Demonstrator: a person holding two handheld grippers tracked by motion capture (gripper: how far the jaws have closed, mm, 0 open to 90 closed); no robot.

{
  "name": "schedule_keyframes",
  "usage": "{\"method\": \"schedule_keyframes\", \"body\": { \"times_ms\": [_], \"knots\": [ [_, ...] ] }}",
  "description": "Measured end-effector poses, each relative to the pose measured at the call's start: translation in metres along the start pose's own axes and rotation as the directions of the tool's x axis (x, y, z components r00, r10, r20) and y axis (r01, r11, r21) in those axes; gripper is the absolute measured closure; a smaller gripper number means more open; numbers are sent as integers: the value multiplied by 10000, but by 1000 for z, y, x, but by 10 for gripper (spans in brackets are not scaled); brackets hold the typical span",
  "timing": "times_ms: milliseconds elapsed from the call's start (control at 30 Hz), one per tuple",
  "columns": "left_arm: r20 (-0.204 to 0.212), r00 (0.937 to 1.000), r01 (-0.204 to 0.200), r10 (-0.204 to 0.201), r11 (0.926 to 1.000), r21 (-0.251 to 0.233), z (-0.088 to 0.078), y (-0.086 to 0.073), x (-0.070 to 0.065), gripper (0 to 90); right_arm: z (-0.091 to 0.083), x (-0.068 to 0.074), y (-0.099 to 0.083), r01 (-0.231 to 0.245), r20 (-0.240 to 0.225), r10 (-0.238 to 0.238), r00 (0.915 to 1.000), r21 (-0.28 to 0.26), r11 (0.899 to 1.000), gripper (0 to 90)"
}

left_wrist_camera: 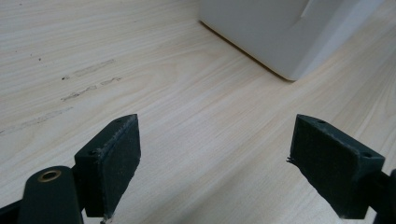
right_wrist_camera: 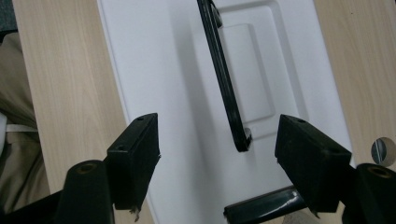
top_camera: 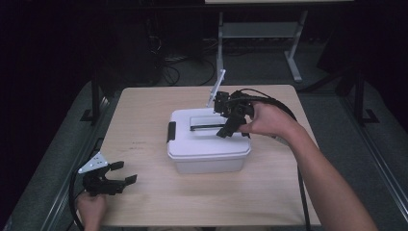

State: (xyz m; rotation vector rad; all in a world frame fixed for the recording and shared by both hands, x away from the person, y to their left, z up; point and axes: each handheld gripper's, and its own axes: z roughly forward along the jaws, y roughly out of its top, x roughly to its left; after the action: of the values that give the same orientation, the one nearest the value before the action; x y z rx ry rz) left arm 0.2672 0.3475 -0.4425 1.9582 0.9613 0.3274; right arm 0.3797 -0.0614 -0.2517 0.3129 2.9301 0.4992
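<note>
R gripper (top_camera: pixel 234 126) hovers over white box (top_camera: pixel 207 144) lid, jaws wide, black handle (right_wrist_camera: pixel 224 79) between, untouched. L gripper (top_camera: pixel 120 174) near-left on table (top_camera: pixel 144 110), jaws wide, empty.

Light falls from above onto the table (top_camera: pixel 144 202), which is evenly bright while the room around it sinks into near black. The white box (top_camera: pixel 207 144) looks slightly washed out on its lid and throws a soft shadow at its base. The high view is grainy. In both gripper views the black pads (right_wrist_camera: pixel 135 158) nearest the lens are a little soft.
</note>
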Motion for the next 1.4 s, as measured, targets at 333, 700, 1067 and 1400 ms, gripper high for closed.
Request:
{"method": "schedule_keyframes", "body": {
  "times_ms": [333, 700, 1067, 1400],
  "knots": [
    [12, 10000, -16, 16, 10000, -6, 0, 0, -1, 156, 13, -5, 11, 105, 3, -105, 9999, 102, 9999, 355],
    [-45, 10000, -85, 85, 10000, -3, 0, 1, -1, 155, 26, -6, 22, 389, -271, -384, 9989, 170, 9991, 497],
    [-56, 10000, -41, 41, 10000, 54, 0, 0, 0, 155, 39, -11, 29, 616, -324, -605, 9976, 340, 9975, 669],
    [-24, 10000, -5, 5, 10000, 37, 1, 0, 0, 156, 38, -18, 28, 730, -389, -724, 9966, 147, 9972, 769]
  ]
}}
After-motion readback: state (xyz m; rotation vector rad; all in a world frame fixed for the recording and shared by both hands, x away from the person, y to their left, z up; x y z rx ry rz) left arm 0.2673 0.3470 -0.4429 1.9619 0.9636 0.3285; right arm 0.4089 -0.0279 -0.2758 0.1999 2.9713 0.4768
